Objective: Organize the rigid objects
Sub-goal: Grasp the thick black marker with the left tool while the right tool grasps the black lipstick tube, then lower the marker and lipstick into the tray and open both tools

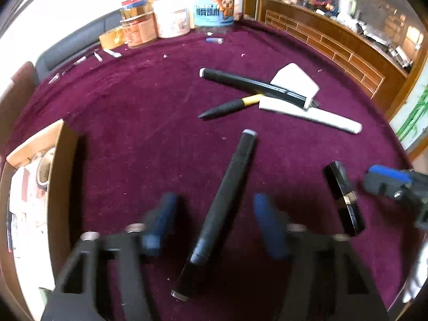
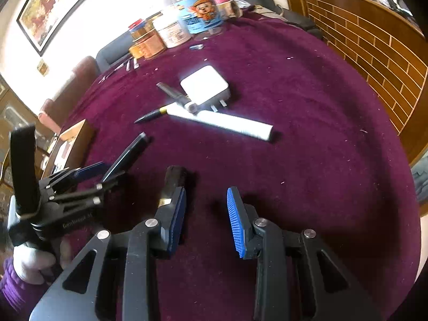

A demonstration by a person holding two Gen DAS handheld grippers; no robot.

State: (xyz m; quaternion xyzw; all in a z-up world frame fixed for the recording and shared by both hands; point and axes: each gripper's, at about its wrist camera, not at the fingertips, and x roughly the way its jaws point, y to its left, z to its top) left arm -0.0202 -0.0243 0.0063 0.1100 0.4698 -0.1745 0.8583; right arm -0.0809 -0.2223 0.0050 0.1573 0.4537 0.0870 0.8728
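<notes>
Two blue-padded fingers of the left gripper (image 1: pixel 214 206) stand on either side of a black marker (image 1: pixel 227 200), and that straddle is what the coming move turns on. In the left wrist view the marker runs from the bottom centre of the frame up and slightly right. Its long axis lies almost along the gripper's own pointing line, so the jaws sit across its width. The pads are partly open. Maroon cloth (image 1: pixel 133 101) shows between each pad and the barrel, with more gap on the left of the frame than on the right, so nothing is held yet. The fingers are blurred, so the exact gap is uncertain.

The right gripper (image 2: pixel 206 195) is also partly open and empty. A short black tube (image 2: pixel 175 176) with a gold band lies just beyond its left-of-frame finger, partly hidden by it and outside the jaws rather than between them. This gripper looks likely to need a shift toward the left of the frame before it can close on the tube.

A cardboard box (image 1: pixel 64 174) stands at the left edge of the left wrist view, nearer the left gripper, and seems the likely place for the marker. Further up the cloth lie a white charger (image 1: pixel 294 80), a white tube (image 1: pixel 310 115), a black-and-yellow pen (image 1: pixel 230 107) and a second marker (image 1: pixel 254 85), well apart from both grippers.
</notes>
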